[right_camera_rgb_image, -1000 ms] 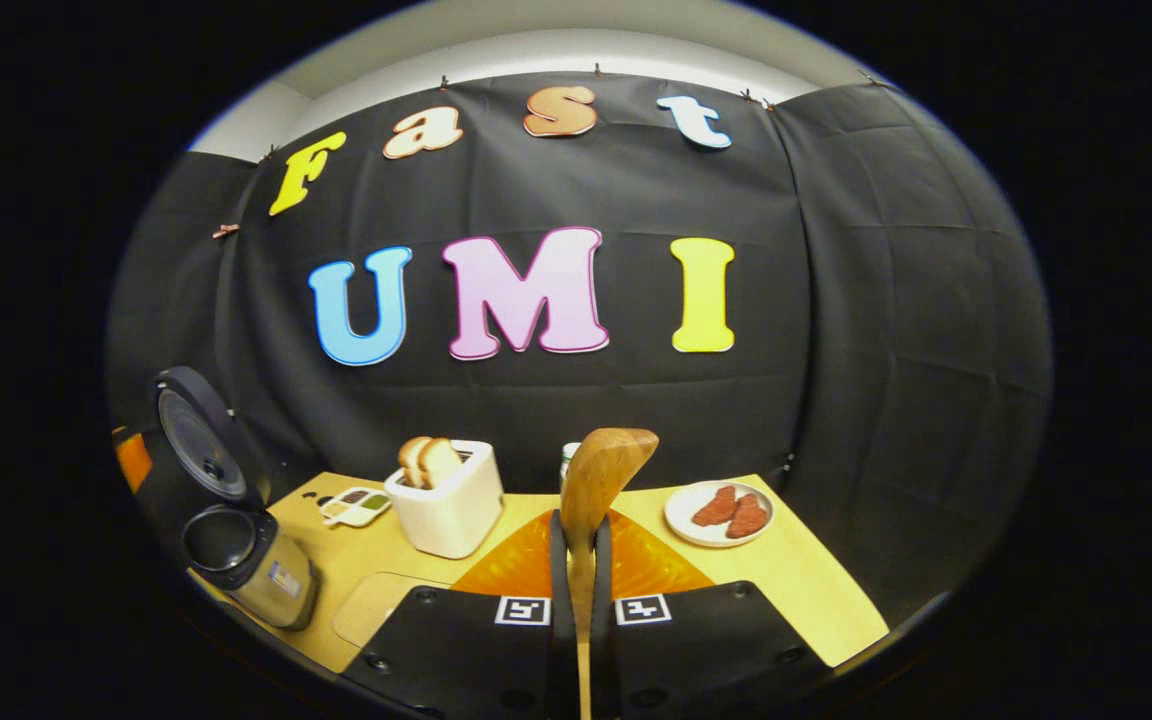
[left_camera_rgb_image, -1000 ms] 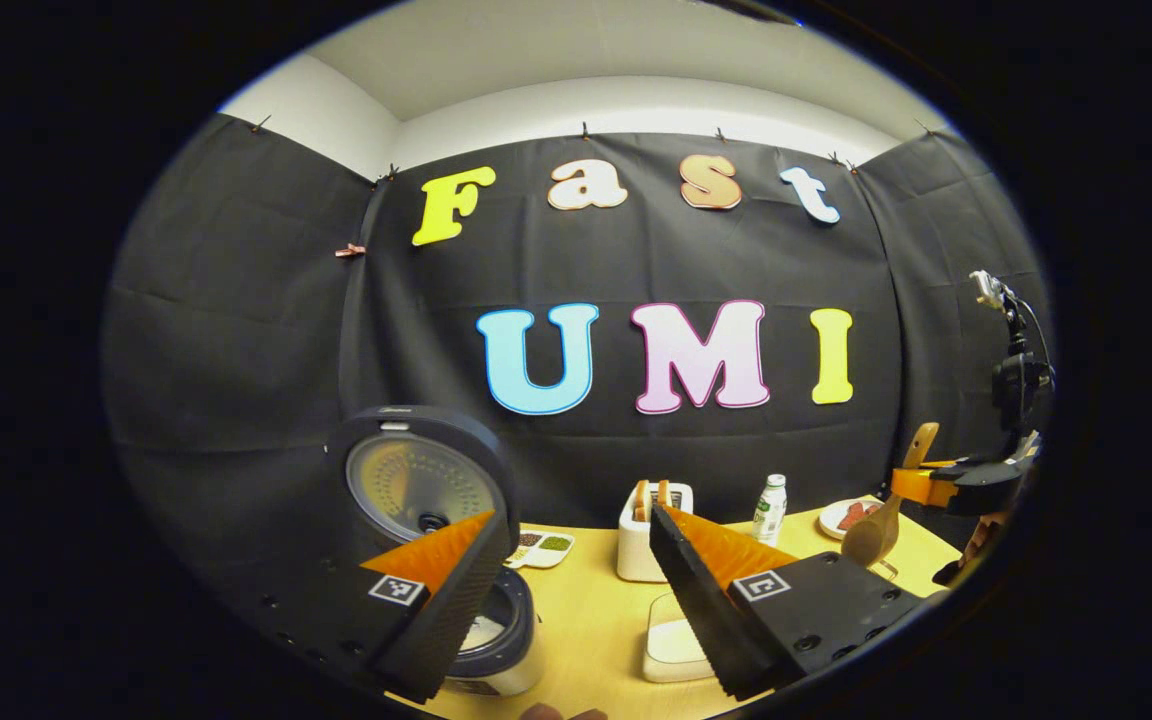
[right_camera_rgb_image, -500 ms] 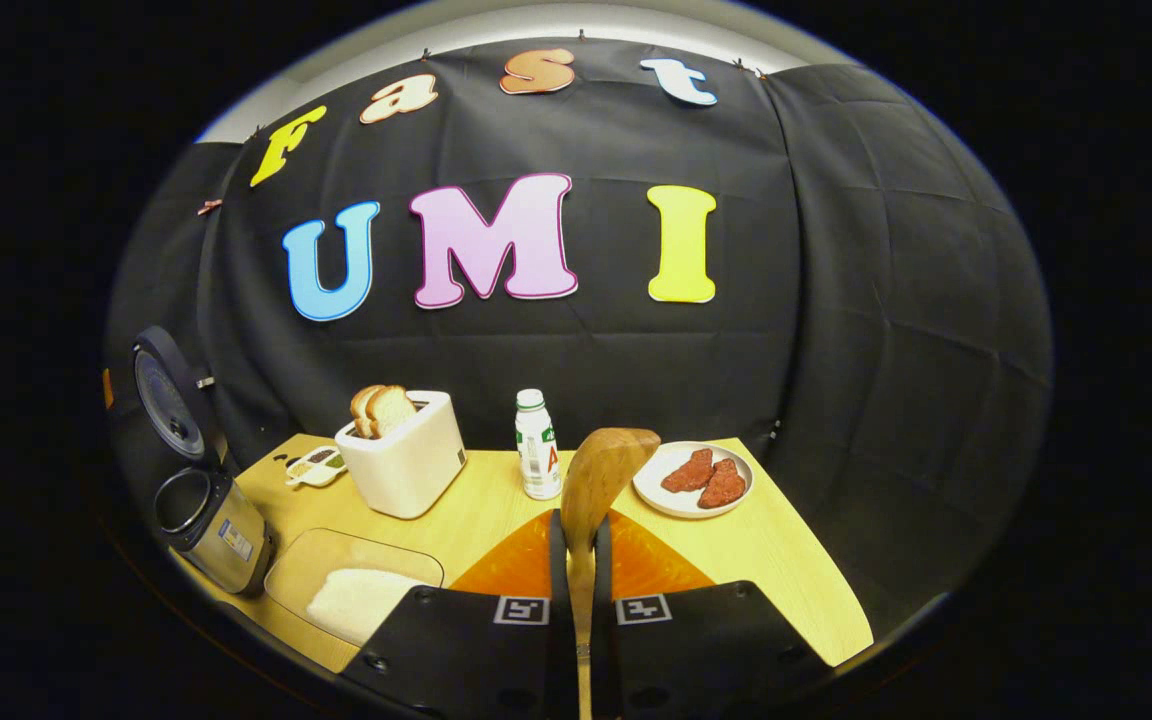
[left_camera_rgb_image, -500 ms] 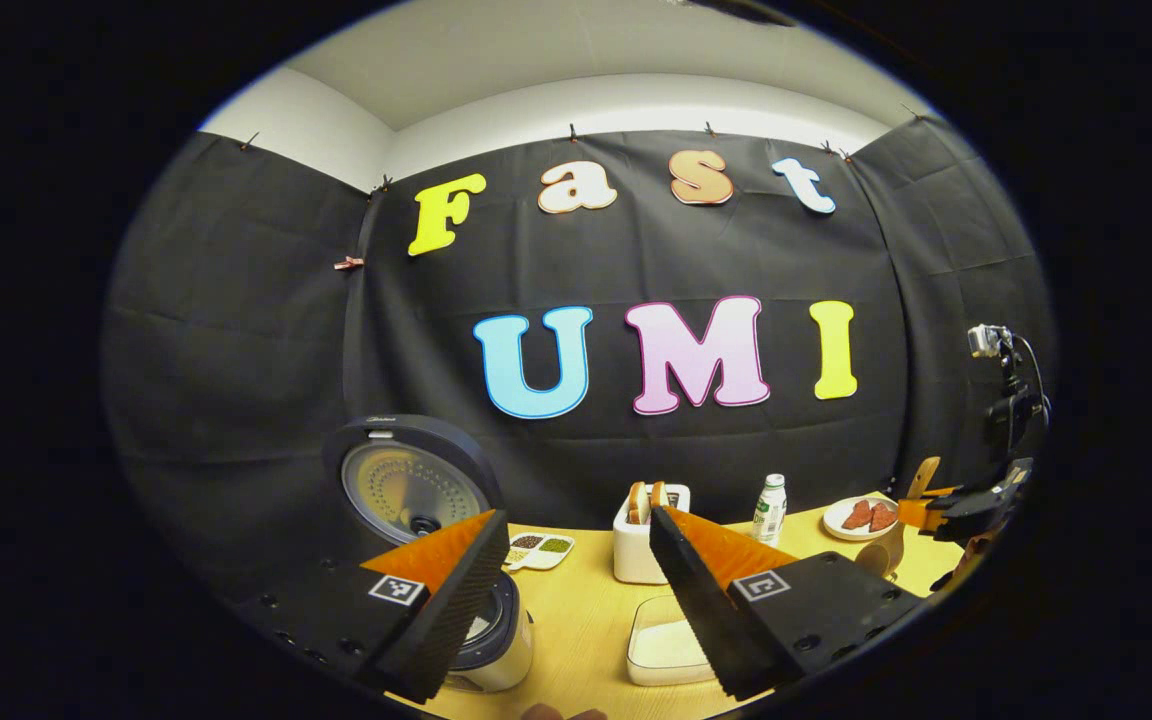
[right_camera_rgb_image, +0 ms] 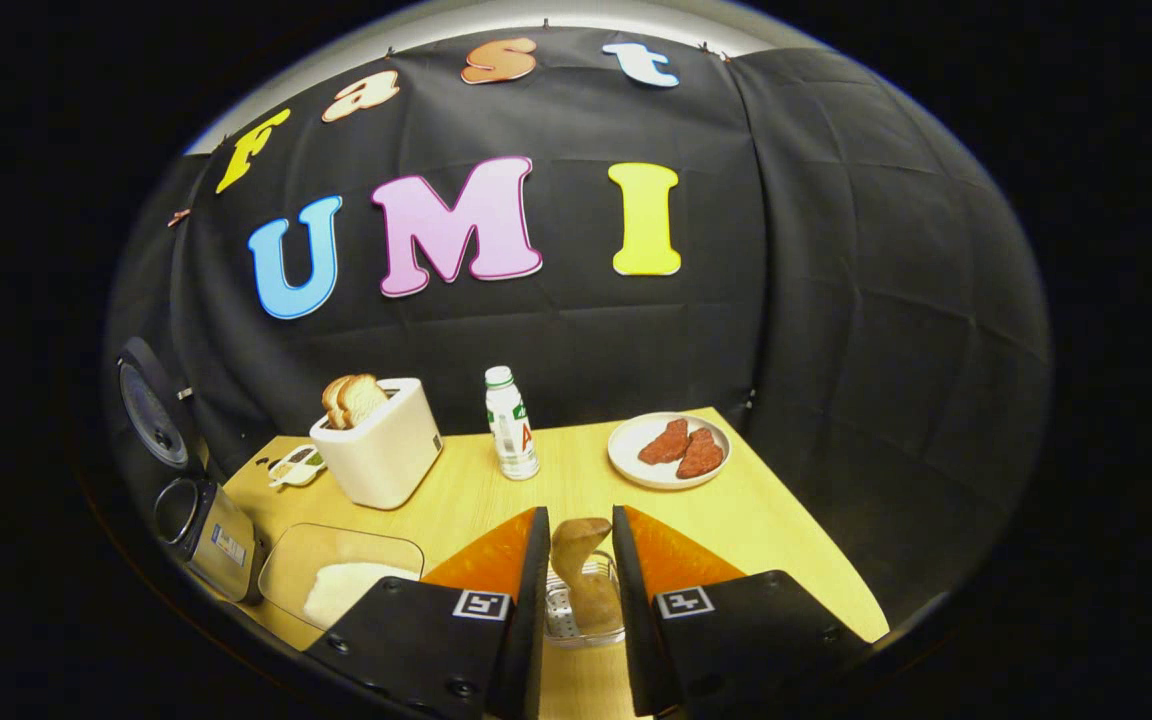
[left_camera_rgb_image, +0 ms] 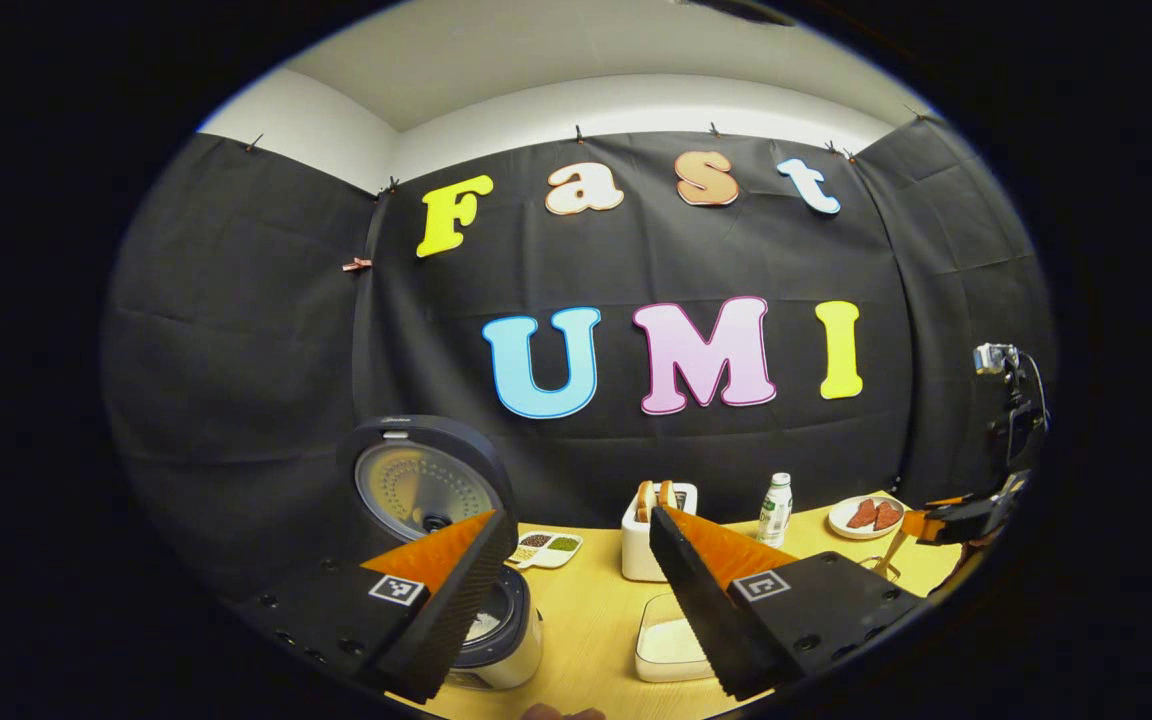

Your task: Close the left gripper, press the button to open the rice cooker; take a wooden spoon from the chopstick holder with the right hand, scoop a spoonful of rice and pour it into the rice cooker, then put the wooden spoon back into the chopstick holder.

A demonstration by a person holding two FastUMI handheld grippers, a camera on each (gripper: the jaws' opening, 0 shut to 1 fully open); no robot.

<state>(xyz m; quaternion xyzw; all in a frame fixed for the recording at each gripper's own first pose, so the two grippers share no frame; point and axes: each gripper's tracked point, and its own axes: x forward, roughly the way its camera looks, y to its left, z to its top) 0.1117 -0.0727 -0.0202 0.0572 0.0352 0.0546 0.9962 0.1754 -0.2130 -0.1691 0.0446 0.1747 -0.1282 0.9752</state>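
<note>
The wooden spoon point(right_camera_rgb_image: 581, 565) stands bowl-up in the wire chopstick holder point(right_camera_rgb_image: 566, 620), right in front of my right gripper point(right_camera_rgb_image: 579, 511). That gripper is open, its fingers apart on either side of the spoon. The rice cooker point(right_camera_rgb_image: 191, 520) sits at the table's left with its lid point(right_camera_rgb_image: 151, 415) raised. In the left gripper view the rice cooker point(left_camera_rgb_image: 506, 630) is just behind my left finger, its lid point(left_camera_rgb_image: 426, 490) up. My left gripper point(left_camera_rgb_image: 576, 515) hangs open and empty above the table. The right gripper point(left_camera_rgb_image: 956, 520) appears far right, over the spoon handle point(left_camera_rgb_image: 891, 550).
A clear tray of rice point(right_camera_rgb_image: 341, 580) lies beside the cooker, also visible as the tray point(left_camera_rgb_image: 671, 645). Behind stand a white toaster point(right_camera_rgb_image: 376, 450) with bread, a small bottle point(right_camera_rgb_image: 511, 425), a plate of meat point(right_camera_rgb_image: 671, 450) and a divided condiment dish point(right_camera_rgb_image: 296, 465).
My right gripper came down with the spoon, set it into the holder and opened its fingers off the handle. The left gripper stayed almost still.
</note>
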